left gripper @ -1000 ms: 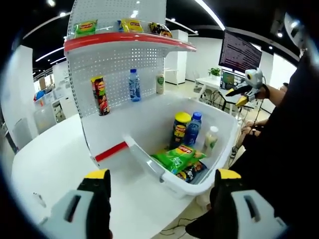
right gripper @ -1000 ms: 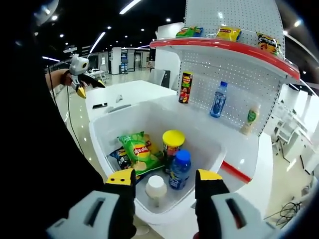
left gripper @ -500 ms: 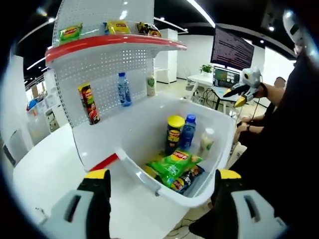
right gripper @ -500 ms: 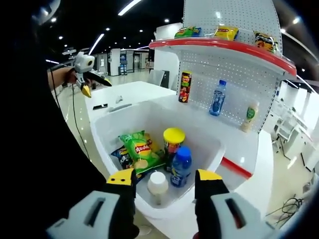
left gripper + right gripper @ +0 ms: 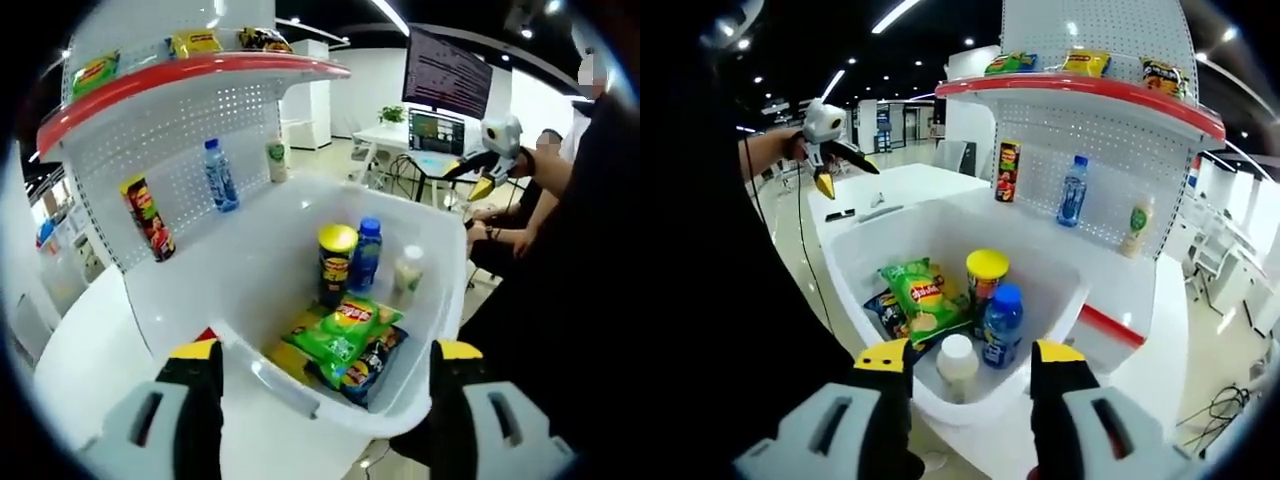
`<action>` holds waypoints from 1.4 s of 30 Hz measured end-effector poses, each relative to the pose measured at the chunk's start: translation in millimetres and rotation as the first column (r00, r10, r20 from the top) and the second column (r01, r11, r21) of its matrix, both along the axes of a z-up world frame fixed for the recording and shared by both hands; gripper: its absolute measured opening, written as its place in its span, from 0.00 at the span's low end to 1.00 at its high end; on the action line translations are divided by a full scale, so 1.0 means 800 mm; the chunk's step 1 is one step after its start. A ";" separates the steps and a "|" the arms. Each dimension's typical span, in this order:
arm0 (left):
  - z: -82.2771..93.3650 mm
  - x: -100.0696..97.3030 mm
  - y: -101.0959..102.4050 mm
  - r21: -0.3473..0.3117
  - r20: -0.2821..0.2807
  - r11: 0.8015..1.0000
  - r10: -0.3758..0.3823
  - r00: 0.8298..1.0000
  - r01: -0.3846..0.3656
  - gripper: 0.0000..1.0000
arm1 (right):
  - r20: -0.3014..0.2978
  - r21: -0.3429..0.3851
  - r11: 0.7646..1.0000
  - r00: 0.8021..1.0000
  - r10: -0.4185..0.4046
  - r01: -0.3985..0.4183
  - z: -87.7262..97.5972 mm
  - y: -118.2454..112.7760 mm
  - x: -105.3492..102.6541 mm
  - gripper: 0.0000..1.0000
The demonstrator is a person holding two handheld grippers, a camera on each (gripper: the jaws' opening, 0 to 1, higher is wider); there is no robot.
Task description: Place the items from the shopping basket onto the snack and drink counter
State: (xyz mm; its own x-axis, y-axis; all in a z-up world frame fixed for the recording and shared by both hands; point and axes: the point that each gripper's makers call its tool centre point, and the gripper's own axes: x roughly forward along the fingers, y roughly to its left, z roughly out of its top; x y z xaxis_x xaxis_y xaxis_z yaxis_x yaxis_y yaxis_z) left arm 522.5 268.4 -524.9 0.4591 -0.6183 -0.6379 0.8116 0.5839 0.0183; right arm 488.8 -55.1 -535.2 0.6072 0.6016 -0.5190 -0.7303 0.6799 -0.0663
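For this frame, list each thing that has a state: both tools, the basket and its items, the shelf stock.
Left tool: open, holding nothing.
Right tool: open, holding nothing.
Basket: on the counter, still loaded.
Chip can: upright in basket, lid on.
Blue bottle: upright, capped.
White bottle: upright, capped.
Green chip bag: lying on other bags, sealed.
Shelf can: upright.
Shelf water bottle: upright, capped.

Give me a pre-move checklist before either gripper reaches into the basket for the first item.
1. Left gripper open, nothing between the fingers: ok.
2. Right gripper open, nothing held: ok.
3. Basket holds items to unload: ok; green chip bag, yellow-lidded can, blue-capped bottle, white-capped bottle.
4. Lower shelf has free space beside the bottles: ok.
5. White-capped bottle stands nearest the right gripper, top uncovered: ok.
6. Bottom of the basket under the chip bags: cannot tell.
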 end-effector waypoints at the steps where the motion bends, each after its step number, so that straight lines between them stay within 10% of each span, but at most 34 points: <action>1: -0.002 0.002 -0.003 0.005 -0.005 1.000 -0.008 1.000 0.008 0.84 | 0.000 0.000 1.000 1.000 -0.001 0.001 0.000 -0.001 0.000 0.48; 21: -0.030 0.042 -0.066 0.109 -0.033 0.984 -0.141 0.989 0.144 0.82 | 0.006 0.002 1.000 1.000 0.017 -0.017 -0.001 0.001 -0.006 0.48; 42: -0.108 0.038 -0.136 0.278 -0.153 0.877 -0.361 0.920 0.391 0.82 | -0.007 0.015 1.000 1.000 -0.009 0.009 -0.008 -0.013 -0.016 0.47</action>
State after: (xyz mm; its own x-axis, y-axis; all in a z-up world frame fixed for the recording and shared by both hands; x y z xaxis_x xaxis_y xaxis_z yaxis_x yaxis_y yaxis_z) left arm 552.8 159.6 -611.3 0.1591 -0.5072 -0.8470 0.9754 0.2133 0.0555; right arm 475.7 -65.9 -541.7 0.6086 0.6041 -0.5145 -0.7248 0.6871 -0.0507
